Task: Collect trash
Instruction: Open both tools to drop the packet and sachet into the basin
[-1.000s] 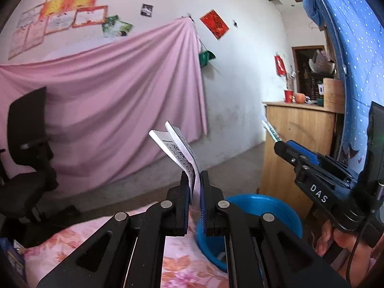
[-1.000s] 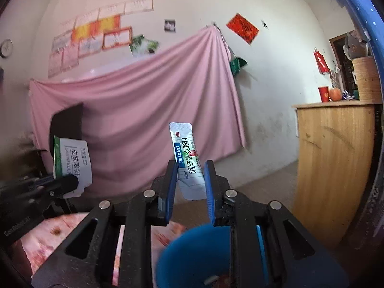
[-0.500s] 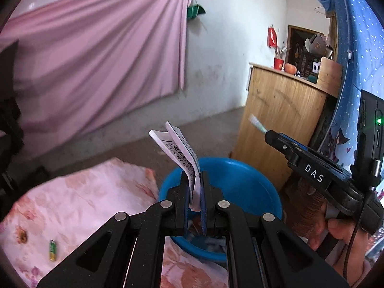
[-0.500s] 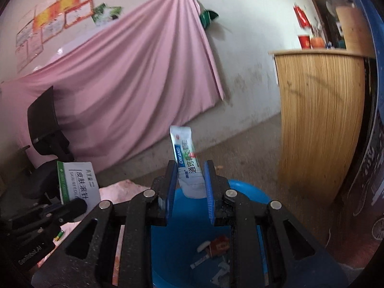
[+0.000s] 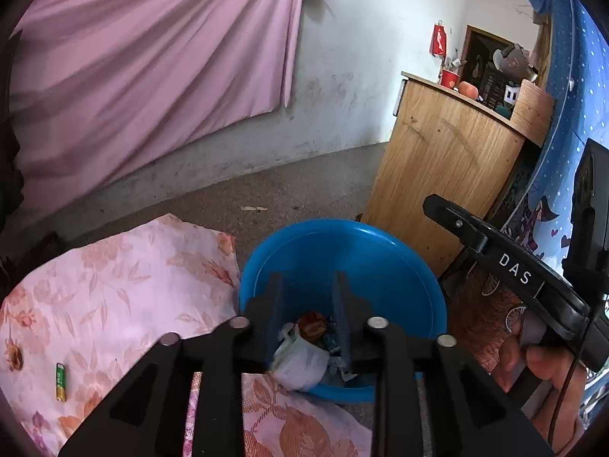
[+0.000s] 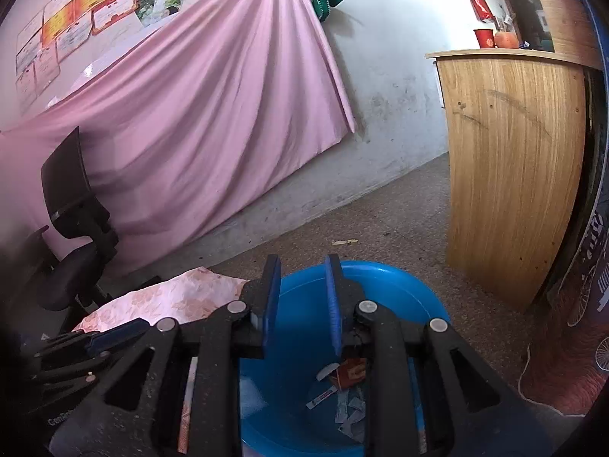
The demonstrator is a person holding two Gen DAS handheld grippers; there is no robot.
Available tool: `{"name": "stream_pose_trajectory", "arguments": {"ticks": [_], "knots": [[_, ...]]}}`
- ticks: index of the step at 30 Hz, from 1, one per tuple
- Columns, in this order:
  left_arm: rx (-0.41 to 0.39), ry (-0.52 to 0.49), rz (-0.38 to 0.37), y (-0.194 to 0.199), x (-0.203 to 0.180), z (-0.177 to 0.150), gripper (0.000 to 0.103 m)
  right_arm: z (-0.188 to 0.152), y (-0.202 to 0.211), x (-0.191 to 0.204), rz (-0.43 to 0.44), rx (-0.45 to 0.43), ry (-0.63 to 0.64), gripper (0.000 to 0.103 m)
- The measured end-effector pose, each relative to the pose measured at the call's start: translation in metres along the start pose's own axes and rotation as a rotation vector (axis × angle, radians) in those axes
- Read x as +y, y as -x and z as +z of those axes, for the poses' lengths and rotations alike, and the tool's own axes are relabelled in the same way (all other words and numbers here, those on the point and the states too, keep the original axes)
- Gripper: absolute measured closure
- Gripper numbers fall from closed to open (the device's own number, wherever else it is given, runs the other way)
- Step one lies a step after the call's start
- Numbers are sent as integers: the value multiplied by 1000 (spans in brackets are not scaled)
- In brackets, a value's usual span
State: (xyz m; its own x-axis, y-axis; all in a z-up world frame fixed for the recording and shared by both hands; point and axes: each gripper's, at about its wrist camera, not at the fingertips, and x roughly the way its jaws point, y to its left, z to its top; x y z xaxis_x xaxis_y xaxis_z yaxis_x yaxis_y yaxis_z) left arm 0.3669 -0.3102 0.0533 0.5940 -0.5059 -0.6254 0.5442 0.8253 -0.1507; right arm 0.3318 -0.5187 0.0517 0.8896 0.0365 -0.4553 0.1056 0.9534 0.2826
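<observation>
A blue plastic basin [image 5: 380, 251] stands on the floor beside a floral cloth [image 5: 114, 285]. My left gripper [image 5: 306, 278] hangs over it, open, with nothing between its fingers. Below it lie a crumpled white packet [image 5: 300, 361] and an orange wrapper [image 5: 312, 323]. My right gripper [image 6: 302, 262] is also open and holds nothing above the basin [image 6: 403, 285]. In the right wrist view, the basin's bottom holds several scraps: an orange wrapper [image 6: 352, 373], a white strip [image 6: 321, 396] and bits of paper. A small green and gold battery [image 5: 61, 381] lies on the cloth at the left.
A wooden cabinet [image 6: 510, 171] stands right of the basin, with a red cup [image 6: 483, 38] on top. A black office chair [image 6: 72, 221] is at the left before a pink wall cloth [image 6: 209, 114]. A hand [image 5: 540, 365] holds the right gripper's handle.
Both grippers tilted down over the basin and opened. The white box is gone from the left one and the sachet from the right one.
</observation>
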Motion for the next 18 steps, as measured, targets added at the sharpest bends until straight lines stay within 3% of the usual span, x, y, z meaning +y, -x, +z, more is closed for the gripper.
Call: {"name": "stream_pose_trajectory", "arguments": {"ticks": [11, 18], "knots": [[-93, 97, 98, 37, 30, -4, 68, 2, 5, 7, 25, -25, 23, 46], [-201, 140, 190, 86, 55, -6, 51, 8, 19, 35, 83, -101, 53, 27]]}}
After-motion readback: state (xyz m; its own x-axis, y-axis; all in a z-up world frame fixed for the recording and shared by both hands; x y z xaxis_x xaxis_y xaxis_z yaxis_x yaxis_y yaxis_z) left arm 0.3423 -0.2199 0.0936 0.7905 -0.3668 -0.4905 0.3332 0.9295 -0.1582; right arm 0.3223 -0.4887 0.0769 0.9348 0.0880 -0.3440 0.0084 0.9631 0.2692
